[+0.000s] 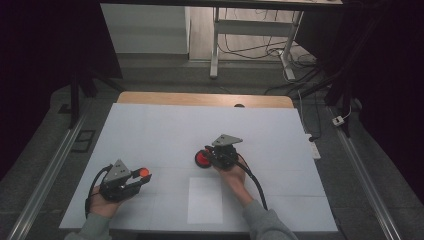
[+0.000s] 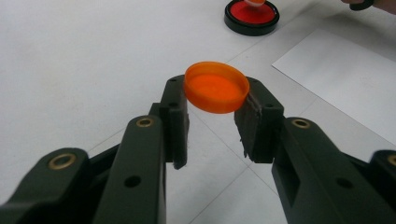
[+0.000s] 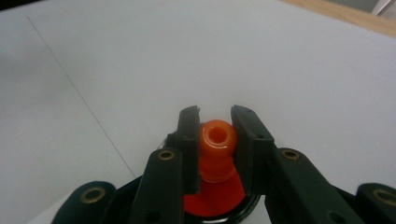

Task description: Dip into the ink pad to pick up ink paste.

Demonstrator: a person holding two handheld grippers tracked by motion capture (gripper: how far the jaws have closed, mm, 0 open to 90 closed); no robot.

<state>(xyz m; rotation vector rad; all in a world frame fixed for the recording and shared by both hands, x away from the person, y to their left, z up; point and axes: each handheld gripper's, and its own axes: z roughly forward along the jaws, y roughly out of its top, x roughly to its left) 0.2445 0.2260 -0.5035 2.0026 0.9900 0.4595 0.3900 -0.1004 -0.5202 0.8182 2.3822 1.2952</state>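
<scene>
Left gripper [image 1: 141, 178], near the table's [image 1: 150, 130] front-left: jaws clamped on an orange cap [image 2: 216, 87], held clear of the surface; its own view shows the hollow underside. Centre-front, a white paper sheet [image 1: 205, 200]. Right gripper [image 1: 215, 155], mid-table: jaws closed on an orange stamp's knob [image 3: 217, 140], over a red ink pad [image 1: 201, 158] in a black rim.

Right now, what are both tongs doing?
Left tongs: closed on the orange cap.
Right tongs: closed on the orange stamp, above the red ink pad.
</scene>
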